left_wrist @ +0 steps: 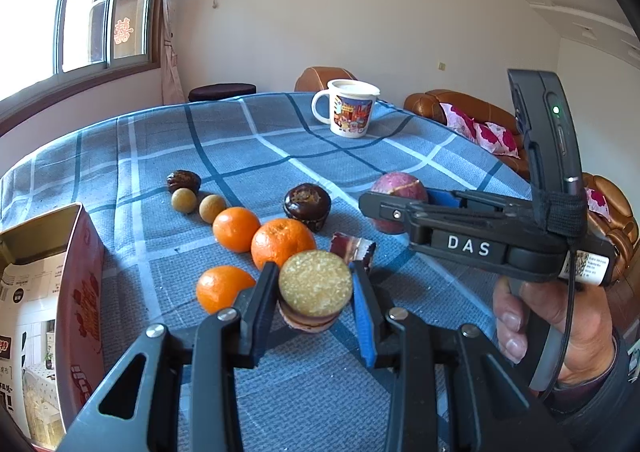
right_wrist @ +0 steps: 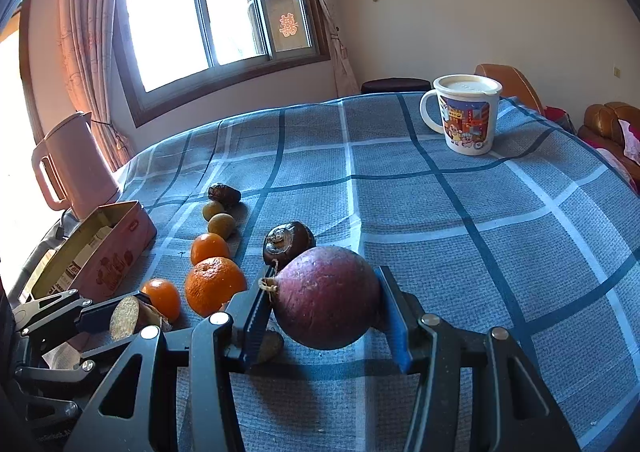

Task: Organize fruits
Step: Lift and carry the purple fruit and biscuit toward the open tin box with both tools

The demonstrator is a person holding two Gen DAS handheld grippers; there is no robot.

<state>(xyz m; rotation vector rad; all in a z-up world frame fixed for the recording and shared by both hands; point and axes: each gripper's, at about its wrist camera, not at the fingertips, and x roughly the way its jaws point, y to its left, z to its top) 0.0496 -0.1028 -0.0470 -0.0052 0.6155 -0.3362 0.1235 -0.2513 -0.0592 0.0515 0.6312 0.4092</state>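
My left gripper (left_wrist: 314, 292) is shut on a short cut piece of sugarcane (left_wrist: 315, 284), purple-skinned with a pale yellow cut face, held just above the cloth; it also shows in the right wrist view (right_wrist: 128, 317). My right gripper (right_wrist: 326, 306) is shut on a round purple passion fruit (right_wrist: 326, 298), also seen in the left wrist view (left_wrist: 396, 188). On the blue checked tablecloth (left_wrist: 280, 156) lie three oranges (left_wrist: 282, 242), two small brown longans (left_wrist: 212, 208), a dark water chestnut (left_wrist: 307, 205), a dark date (left_wrist: 183, 181) and another cane piece (left_wrist: 352, 248).
An open red tin box (left_wrist: 76, 292) stands at the left table edge. A lidded white printed mug (left_wrist: 349, 108) stands at the far side. A pink kettle (right_wrist: 74, 168) stands far left. Brown sofas (left_wrist: 460, 104) sit beyond the table.
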